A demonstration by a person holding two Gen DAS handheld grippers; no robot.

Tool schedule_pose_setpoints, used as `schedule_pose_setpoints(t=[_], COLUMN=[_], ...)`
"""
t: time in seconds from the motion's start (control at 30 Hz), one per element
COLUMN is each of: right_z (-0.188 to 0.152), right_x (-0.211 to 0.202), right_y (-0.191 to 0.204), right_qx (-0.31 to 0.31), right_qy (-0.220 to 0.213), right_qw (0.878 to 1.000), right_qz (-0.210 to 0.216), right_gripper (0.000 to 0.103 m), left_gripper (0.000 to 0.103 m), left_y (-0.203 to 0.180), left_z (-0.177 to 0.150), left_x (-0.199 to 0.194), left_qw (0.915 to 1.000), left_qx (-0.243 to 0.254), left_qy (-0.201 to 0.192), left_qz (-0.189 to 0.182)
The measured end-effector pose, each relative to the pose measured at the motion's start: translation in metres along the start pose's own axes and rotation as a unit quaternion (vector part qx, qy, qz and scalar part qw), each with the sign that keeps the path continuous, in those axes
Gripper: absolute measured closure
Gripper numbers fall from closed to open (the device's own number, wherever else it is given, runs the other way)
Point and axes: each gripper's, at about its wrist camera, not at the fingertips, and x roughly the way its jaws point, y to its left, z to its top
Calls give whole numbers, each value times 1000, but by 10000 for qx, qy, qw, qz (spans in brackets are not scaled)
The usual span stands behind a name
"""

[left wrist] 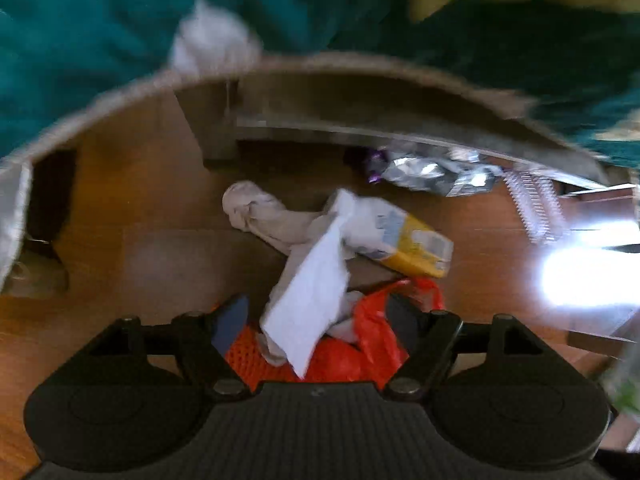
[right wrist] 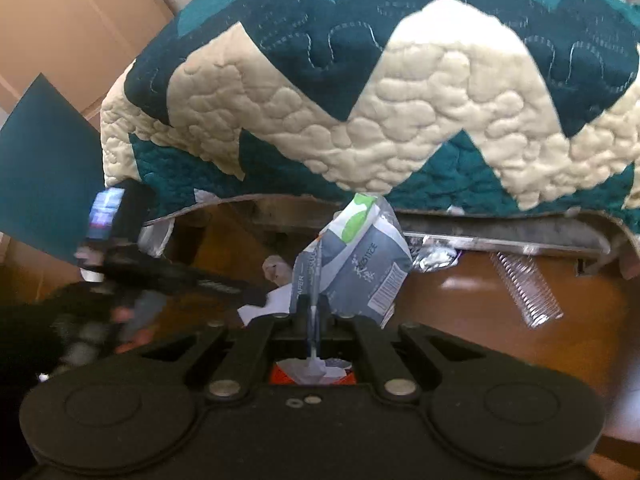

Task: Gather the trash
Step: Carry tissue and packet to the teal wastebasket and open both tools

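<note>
- Wooden floor (left wrist: 120,264) fills the left wrist view, running under the edge of a bed draped in a teal quilt (left wrist: 80,40); much of the picture is smeared by motion.
- Just in front of the bed edge a small heap of trash lies on the floor: a white sheet of paper (left wrist: 308,304), a twisted pale cloth (left wrist: 260,216) behind it, and a yellow carton (left wrist: 416,248) to its right.
- Closer to the bed edge than the carton lie a crumpled silver wrapper (left wrist: 436,176) and, to its right, a clear ridged plastic piece (left wrist: 536,208).
- Left gripper (left wrist: 320,320) points down at the heap with its jaws spread wide; red plastic bag (left wrist: 372,344) and orange mesh sit between the fingers, the paper over them, and the pads press on nothing.
- Quilted teal-and-cream zigzag bedspread (right wrist: 360,120) hangs over the bed edge across the top of the right wrist view, above the brown floor (right wrist: 480,320).
- Right gripper (right wrist: 312,312) is closed tight, pinching the edge of a grey-and-white paper package (right wrist: 356,256) with a green mark, held up in front of the bed edge.
- Left of the package, the other hand-held gripper (right wrist: 160,272) reaches in, blurred, a gloved hand (right wrist: 80,332) behind it.
- Below the bed edge, right of the package, lie the silver wrapper (right wrist: 432,258) and the ridged plastic piece (right wrist: 528,292).
</note>
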Motion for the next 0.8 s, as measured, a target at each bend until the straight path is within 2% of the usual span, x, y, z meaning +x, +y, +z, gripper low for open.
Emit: schedule_pose_setpoints(t=[0.2,0.27,0.3,0.33,0.37,0.43,0.6,0.8], right_z=[1,1,1,0,0,-1,-2,-1], right_x=[7,9,11,11,12,12,15,9], right_y=[-2,-3,-3,-2,-2,-1,2,5], right_qx=[149,210,219,217,207,182,96,-25], right_qy=[145,191,212,224,234,233,227,139], right_qw=[9998,9995,9995,9994,9995,9995,9997,9998], right_qz=[72,101,109,113,108,93,-31,-126], right_gripper=[102,102,102,102,102,102,102,102], left_gripper=[29,39,49,65,74,98,101,101], left_y=[0,-4,-5,-7,-9,-11,-12,-15], left_z=[5,5,6,6,6,4,-5,-22], left_x=[45,51,54,57,58,57,35,-22], left_qw=[9997,9997,9995,9994,9993,9994,10000,9996], left_qx=[0,63,84,112,158,170,-53,-148], left_qy=[163,167,214,248,258,204,27,-230], left_qz=[160,195,211,221,210,222,44,74])
